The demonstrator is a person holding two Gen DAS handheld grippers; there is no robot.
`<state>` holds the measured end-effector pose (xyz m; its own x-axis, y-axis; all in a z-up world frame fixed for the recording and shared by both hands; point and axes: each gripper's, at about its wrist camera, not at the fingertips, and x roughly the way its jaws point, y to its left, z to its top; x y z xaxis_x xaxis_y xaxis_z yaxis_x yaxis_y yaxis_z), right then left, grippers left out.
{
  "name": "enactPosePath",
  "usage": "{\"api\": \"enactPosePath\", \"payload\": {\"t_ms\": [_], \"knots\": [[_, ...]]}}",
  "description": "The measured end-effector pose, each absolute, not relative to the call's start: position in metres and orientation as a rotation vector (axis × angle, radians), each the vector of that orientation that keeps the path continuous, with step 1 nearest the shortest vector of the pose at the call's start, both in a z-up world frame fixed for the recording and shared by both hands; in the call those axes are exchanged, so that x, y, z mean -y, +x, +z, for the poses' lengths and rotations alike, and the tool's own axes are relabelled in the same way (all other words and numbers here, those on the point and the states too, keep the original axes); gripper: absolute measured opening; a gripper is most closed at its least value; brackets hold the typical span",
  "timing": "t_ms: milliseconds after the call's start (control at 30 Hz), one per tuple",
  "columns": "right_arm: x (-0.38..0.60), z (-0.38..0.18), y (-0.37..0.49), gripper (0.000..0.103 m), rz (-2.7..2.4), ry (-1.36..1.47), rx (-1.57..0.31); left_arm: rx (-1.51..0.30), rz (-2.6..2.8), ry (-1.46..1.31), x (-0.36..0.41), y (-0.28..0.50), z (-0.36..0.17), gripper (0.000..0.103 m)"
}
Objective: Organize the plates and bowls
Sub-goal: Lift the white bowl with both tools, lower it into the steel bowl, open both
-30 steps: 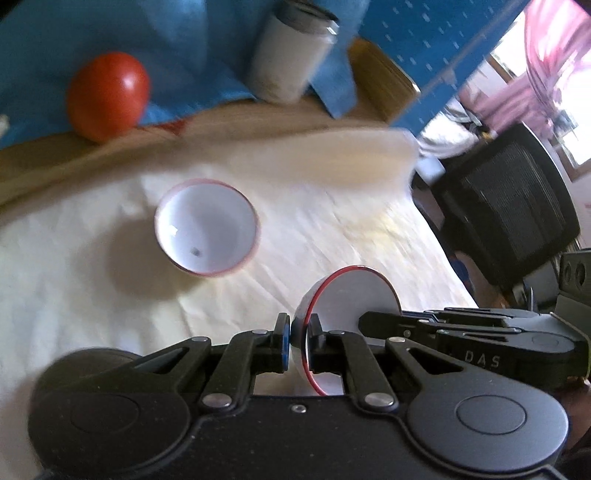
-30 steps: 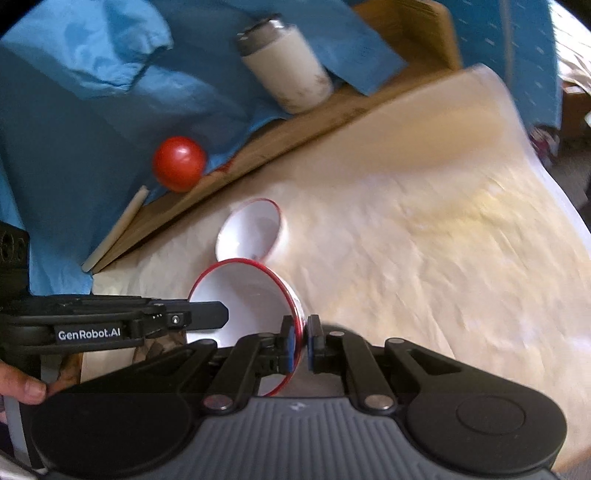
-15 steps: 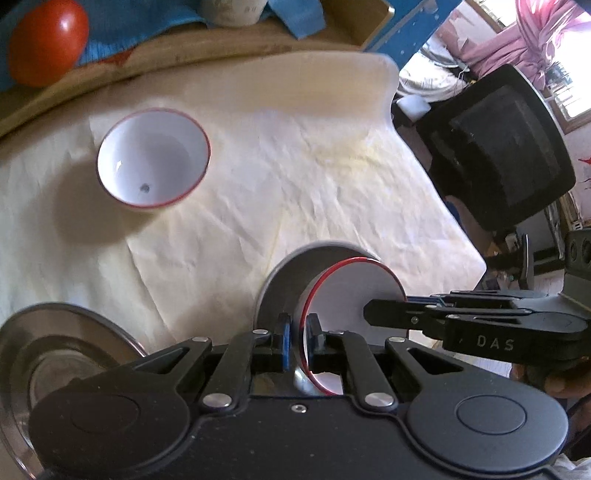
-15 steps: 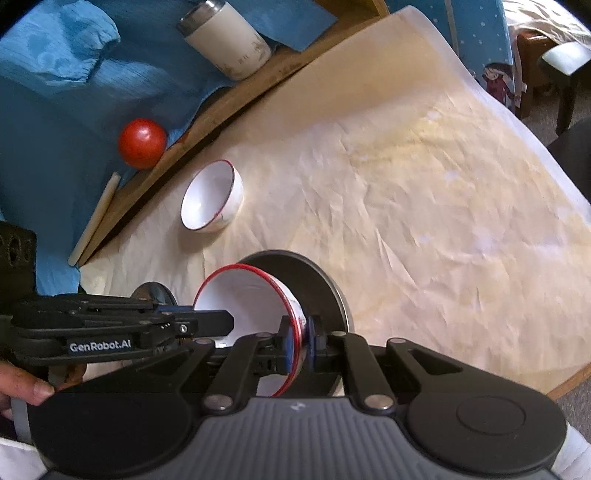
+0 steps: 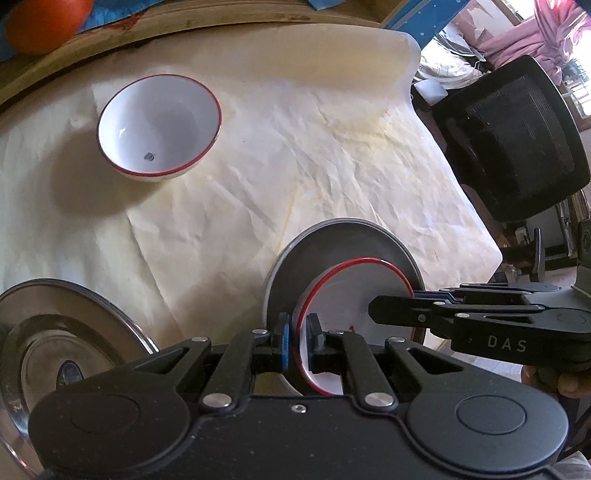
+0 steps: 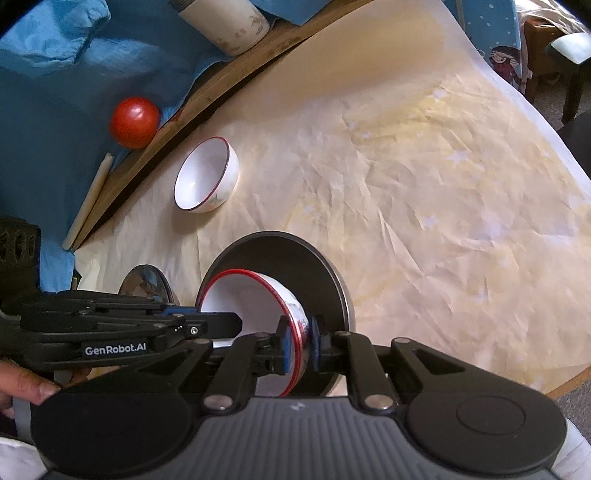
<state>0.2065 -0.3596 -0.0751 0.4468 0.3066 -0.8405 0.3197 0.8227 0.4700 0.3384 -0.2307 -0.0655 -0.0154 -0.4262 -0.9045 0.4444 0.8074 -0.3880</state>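
Observation:
Both grippers hold one white bowl with a red rim (image 5: 351,295), each pinching its rim from opposite sides. My left gripper (image 5: 298,341) is shut on its left rim; my right gripper (image 6: 298,345) is shut on its right rim. The bowl (image 6: 251,299) sits low over a dark grey metal plate (image 5: 332,240), which also shows in the right wrist view (image 6: 295,254). A second red-rimmed white bowl (image 5: 159,122) stands upright further back on the cream sheet, also in the right wrist view (image 6: 207,179). A shiny steel plate (image 5: 62,332) lies at the left.
A red tomato (image 6: 135,122) and a white canister (image 6: 229,22) rest on blue cloth behind a wooden ledge (image 6: 207,92). A pale stick (image 6: 88,199) lies by the ledge. A black office chair (image 5: 509,140) stands beyond the table's right edge.
Both grippers have carried the bowl back toward me and down. It has gone from mid-air over the sheet to low over the grey plate. The steel plate has come into view.

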Motion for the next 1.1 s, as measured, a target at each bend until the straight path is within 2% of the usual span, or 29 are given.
{"api": "enactPosePath", "payload": {"t_ms": [467, 1100], "knots": [[0.3629, -0.0778, 0.215, 0.015, 0.002, 0.637, -1.156, -1.427, -0.689, 0.009, 0.23, 0.3414, -0.0651, 0.009], [0.3631, -0.074, 0.2132, 0.02, -0.002, 0.638, -1.149, -1.411, -0.7, 0.014, 0.2311, 0.3403, -0.0628, 0.016]]}}
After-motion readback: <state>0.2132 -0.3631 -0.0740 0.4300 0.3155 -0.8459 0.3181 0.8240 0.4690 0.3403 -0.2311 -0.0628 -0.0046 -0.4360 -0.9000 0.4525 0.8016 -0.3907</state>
